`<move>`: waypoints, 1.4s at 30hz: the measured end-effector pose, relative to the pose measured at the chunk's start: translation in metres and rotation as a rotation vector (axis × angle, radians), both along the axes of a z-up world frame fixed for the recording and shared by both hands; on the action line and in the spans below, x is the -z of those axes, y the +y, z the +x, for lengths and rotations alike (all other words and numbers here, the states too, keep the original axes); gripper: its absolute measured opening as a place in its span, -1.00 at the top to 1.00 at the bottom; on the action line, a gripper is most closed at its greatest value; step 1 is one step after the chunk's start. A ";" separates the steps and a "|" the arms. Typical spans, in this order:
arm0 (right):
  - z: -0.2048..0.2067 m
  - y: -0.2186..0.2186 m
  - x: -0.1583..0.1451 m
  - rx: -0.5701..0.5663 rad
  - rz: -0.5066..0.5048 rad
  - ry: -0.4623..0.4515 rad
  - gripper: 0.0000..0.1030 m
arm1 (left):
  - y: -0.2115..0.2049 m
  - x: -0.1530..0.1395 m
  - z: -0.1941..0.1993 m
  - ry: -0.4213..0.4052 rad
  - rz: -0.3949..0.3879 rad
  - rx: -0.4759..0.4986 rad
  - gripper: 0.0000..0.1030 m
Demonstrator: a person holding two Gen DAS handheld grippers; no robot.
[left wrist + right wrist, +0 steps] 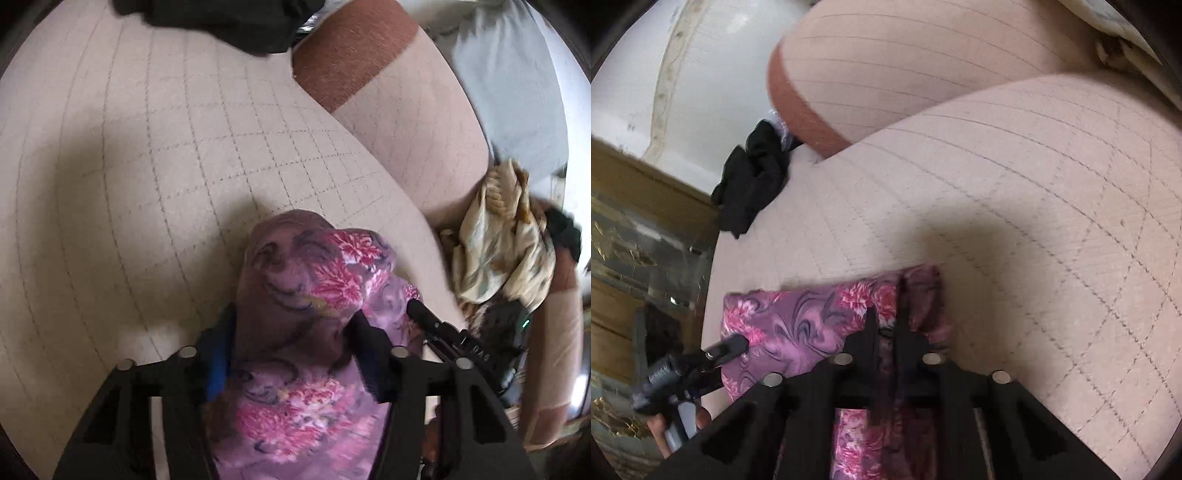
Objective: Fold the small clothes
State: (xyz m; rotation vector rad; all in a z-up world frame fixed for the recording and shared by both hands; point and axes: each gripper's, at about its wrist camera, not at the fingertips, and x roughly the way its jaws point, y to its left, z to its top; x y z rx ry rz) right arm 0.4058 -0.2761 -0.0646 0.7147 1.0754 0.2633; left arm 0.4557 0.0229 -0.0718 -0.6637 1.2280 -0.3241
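Observation:
A purple garment with pink flowers [299, 295] lies at the near edge of a beige quilted sofa seat [147, 166]. In the left wrist view it bunches between my left gripper's [291, 325] fingers, which stand apart around the cloth. My right gripper shows there as a black tip [424, 314] against the garment's right side. In the right wrist view my right gripper [886, 321] is shut on a fold of the garment [798, 321]. The left gripper's tip [727, 347] touches the garment's left part, held by a hand.
A black garment [221, 22] [753, 181] lies at the seat's far edge. A cream patterned cloth [502, 240] is heaped off the seat to the right. The sofa back [905, 62] has a brown band [351, 48]. A wooden and glass cabinet [639, 229] stands at left.

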 end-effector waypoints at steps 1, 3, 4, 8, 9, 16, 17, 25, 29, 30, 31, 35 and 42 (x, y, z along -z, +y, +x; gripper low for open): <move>-0.003 -0.006 -0.002 0.019 0.031 -0.011 0.86 | -0.004 -0.006 -0.001 -0.020 0.013 0.013 -0.01; -0.009 -0.011 -0.010 0.037 -0.018 -0.010 0.87 | -0.015 -0.012 -0.007 -0.078 0.115 0.065 0.03; -0.009 -0.010 -0.011 0.033 -0.037 -0.002 0.88 | -0.017 -0.008 -0.007 -0.075 0.131 0.060 0.03; -0.003 0.007 -0.003 0.020 -0.201 0.027 0.93 | -0.001 0.009 -0.004 -0.030 0.032 0.035 -0.10; -0.002 0.010 -0.002 0.017 -0.213 0.019 0.93 | 0.005 0.005 -0.005 -0.007 0.003 0.028 -0.10; -0.021 -0.015 -0.027 0.024 -0.088 -0.020 -0.52 | 0.016 -0.029 0.019 -0.134 0.083 0.019 -0.30; -0.018 -0.017 -0.023 0.038 -0.092 -0.002 -0.53 | 0.014 -0.021 0.030 -0.104 0.095 0.022 -0.30; -0.005 -0.025 0.009 0.027 0.027 0.054 -0.21 | 0.035 0.006 0.033 -0.036 -0.113 -0.012 -0.29; -0.009 -0.029 0.010 0.046 0.144 0.042 -0.18 | 0.029 -0.019 0.019 -0.132 -0.086 0.042 -0.43; -0.009 -0.026 0.010 0.041 0.130 0.051 -0.18 | 0.019 -0.021 0.018 -0.143 -0.004 0.062 -0.43; -0.006 -0.022 0.011 0.036 0.114 0.061 -0.18 | 0.008 -0.020 0.019 -0.143 0.103 0.071 -0.43; -0.008 -0.018 0.014 0.083 0.039 0.126 0.23 | -0.004 0.004 0.024 -0.133 0.171 0.056 -0.40; -0.008 -0.010 0.005 0.076 -0.049 0.109 0.70 | -0.008 -0.009 0.025 -0.165 0.205 0.110 0.71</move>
